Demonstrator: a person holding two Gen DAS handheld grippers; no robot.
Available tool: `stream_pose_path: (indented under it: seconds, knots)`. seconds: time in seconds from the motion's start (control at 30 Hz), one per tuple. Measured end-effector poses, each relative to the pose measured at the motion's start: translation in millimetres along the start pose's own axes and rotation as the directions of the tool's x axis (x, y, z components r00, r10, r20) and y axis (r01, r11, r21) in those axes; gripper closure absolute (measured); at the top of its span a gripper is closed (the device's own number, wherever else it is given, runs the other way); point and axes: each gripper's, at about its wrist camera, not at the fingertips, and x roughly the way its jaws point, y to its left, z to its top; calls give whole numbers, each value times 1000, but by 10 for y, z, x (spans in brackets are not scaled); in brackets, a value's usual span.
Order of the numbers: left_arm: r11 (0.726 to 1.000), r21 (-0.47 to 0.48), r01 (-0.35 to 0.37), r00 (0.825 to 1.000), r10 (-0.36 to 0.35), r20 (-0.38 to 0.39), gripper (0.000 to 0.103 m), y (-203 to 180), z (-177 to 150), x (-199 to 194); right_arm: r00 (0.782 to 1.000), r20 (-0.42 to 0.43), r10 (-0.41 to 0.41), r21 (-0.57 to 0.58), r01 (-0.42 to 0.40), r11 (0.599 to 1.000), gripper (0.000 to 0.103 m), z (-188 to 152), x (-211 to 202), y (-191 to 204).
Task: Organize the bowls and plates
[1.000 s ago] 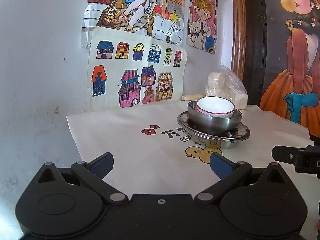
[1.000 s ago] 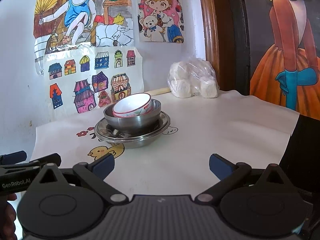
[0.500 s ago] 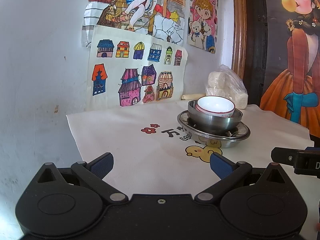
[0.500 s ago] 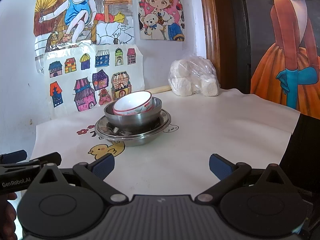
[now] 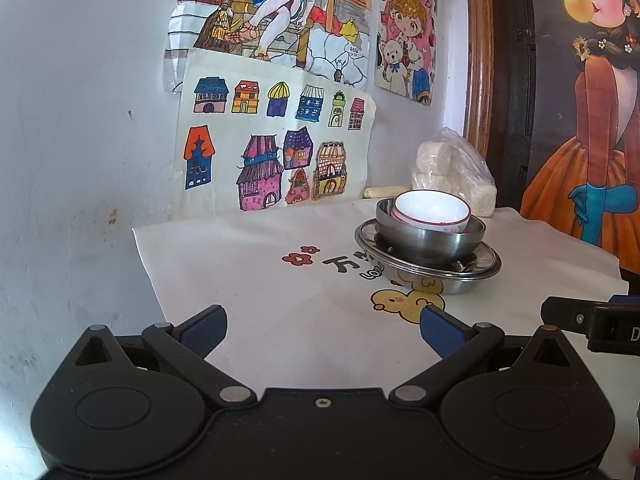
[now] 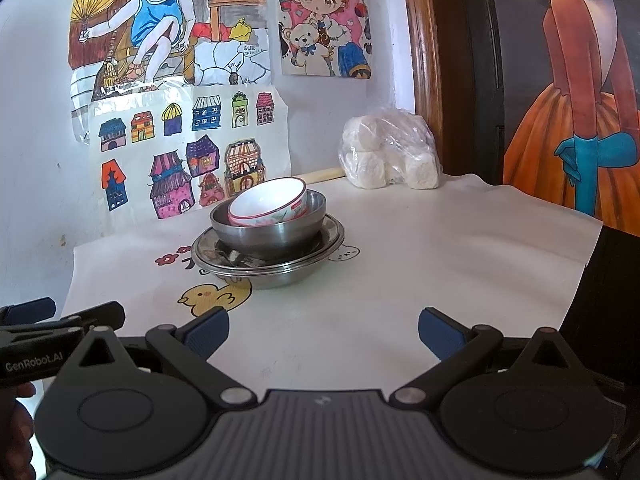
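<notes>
Stacked mid-table: china bowl (image 6: 269, 203) tilted inside steel bowl (image 6: 268, 232), both on steel plates (image 6: 276, 268), over a duck print (image 6: 216, 298) on the white cloth (image 6: 440, 248). Behind the stack, a bag (image 6: 390, 156) of white lumps against the wall, near a wooden frame (image 6: 424, 64); a pale stick (image 6: 324, 175) beside the bag. Drawings (image 6: 188, 152) taped to the wall behind.

Left gripper (image 5: 322, 328) spread wide, empty, well short of the stack (image 5: 428, 240), bare cloth between. Right gripper (image 6: 323, 330) likewise wide and empty, nothing in the way.

From the left wrist only: printed characters and red flowers (image 5: 300, 256) on the cloth, bowl's white interior. From the right wrist only: bowl's patterned side, its lean, the whole bag.
</notes>
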Motion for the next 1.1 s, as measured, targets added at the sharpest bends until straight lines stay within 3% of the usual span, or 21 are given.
stream_pose_path:
  seconds: [1.1]
  knots:
    - [1000,26,-4,1000,4,-14,1,-52,-10,-15,1000,-13,7,1,-7,1000,0,-12,6,22]
